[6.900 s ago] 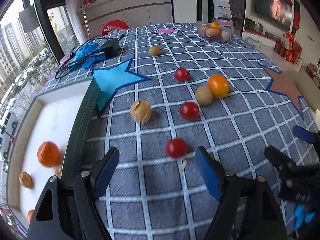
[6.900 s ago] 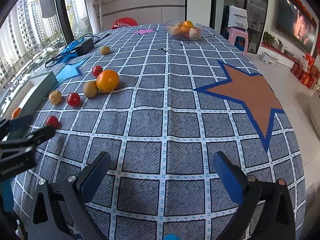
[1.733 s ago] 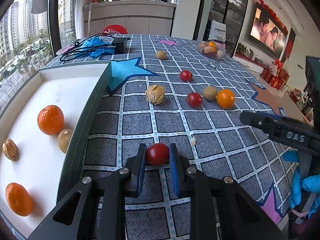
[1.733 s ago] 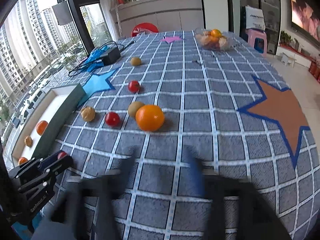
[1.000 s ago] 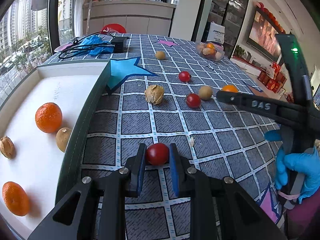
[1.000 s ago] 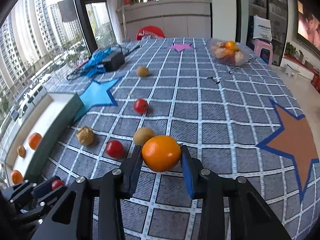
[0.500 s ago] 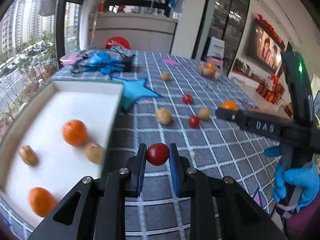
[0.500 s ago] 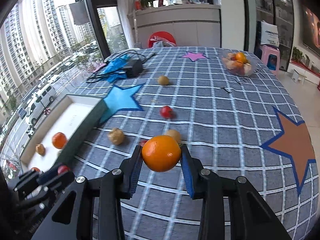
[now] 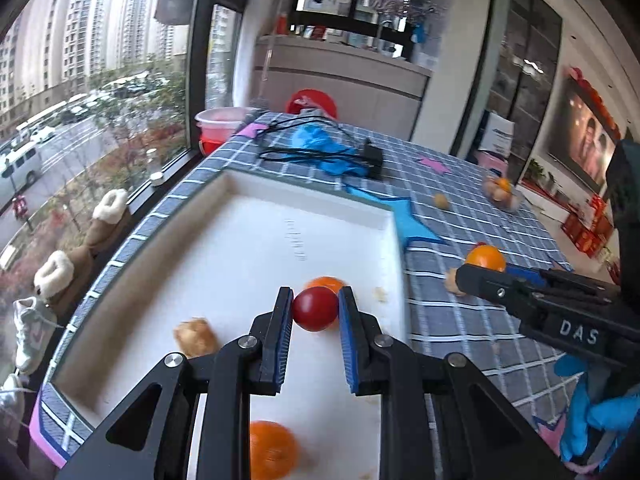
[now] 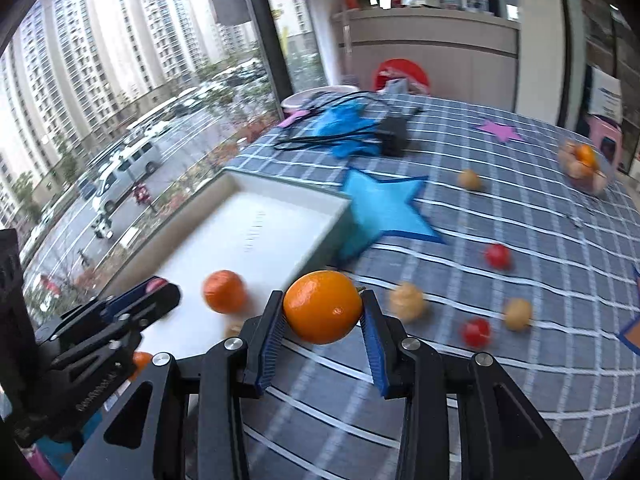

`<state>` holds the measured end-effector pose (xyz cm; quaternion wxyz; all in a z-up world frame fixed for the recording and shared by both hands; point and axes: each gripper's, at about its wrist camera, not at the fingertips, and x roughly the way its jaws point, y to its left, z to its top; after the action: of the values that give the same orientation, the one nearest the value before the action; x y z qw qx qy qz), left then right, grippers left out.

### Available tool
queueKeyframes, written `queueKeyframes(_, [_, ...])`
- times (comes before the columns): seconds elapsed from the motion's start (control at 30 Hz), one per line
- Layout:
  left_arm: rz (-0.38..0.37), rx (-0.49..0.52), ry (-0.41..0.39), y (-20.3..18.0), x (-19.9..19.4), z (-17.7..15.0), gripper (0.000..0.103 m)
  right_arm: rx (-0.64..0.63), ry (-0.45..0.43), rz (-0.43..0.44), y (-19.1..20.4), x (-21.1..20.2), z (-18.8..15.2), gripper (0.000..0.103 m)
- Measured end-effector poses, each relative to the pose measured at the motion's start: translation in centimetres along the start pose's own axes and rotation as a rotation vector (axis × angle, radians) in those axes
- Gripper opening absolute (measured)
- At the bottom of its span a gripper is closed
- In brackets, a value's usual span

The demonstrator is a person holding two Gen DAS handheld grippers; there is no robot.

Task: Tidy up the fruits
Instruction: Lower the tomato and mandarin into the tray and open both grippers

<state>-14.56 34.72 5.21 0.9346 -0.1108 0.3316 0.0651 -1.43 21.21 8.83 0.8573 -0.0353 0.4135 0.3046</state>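
Note:
My left gripper (image 9: 315, 312) is shut on a red cherry tomato (image 9: 314, 309) and hangs over the white tray (image 9: 248, 248). Lying in the tray are an orange (image 9: 326, 282) behind the tomato, a second orange (image 9: 273, 450) near the front, and a tan husked fruit (image 9: 196, 336). My right gripper (image 10: 323, 310) is shut on a large orange (image 10: 322, 306), above the checked cloth just right of the tray (image 10: 256, 224). That gripper with its orange (image 9: 485, 259) also shows at the right of the left wrist view. Loose on the cloth: two red tomatoes (image 10: 497, 255) (image 10: 476, 331) and tan fruits (image 10: 407, 301) (image 10: 517, 313) (image 10: 469, 179).
A black adapter with cables (image 10: 394, 140) and blue gloves (image 10: 348, 128) lie at the table's far side. A clear bowl of fruit (image 10: 582, 166) stands far right. Blue star (image 10: 384, 210) lies beside the tray. The table's left edge borders a window; shoes (image 9: 60, 276) sit below.
Both grippers have swung left with their fruit. The left one has gone from above the cloth to over the tray; the right one has lifted its orange and come up beside the tray.

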Motion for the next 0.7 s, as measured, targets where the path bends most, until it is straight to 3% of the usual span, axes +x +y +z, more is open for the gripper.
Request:
queueKeyframes(0.27, [0.034, -0.037, 0.025, 2.6, 1.3, -0.3, 0.024, -0.052, 0.039, 0.028, 3.7, 3.7, 1.2, 0.039])
queueKeyframes(0.6, [0.017, -0.061, 0.045, 3.6, 2.0, -1.0, 0.026, -0.023, 0.081, 0.047, 4.0, 5.7, 1.6, 0.040])
queueKeyframes(0.7, [0.020, -0.069, 0.051, 3.8, 1.9, -1.0, 0.054, -0.010, 0.072, 0.056, 3.9, 5.5, 1.8, 0.052])
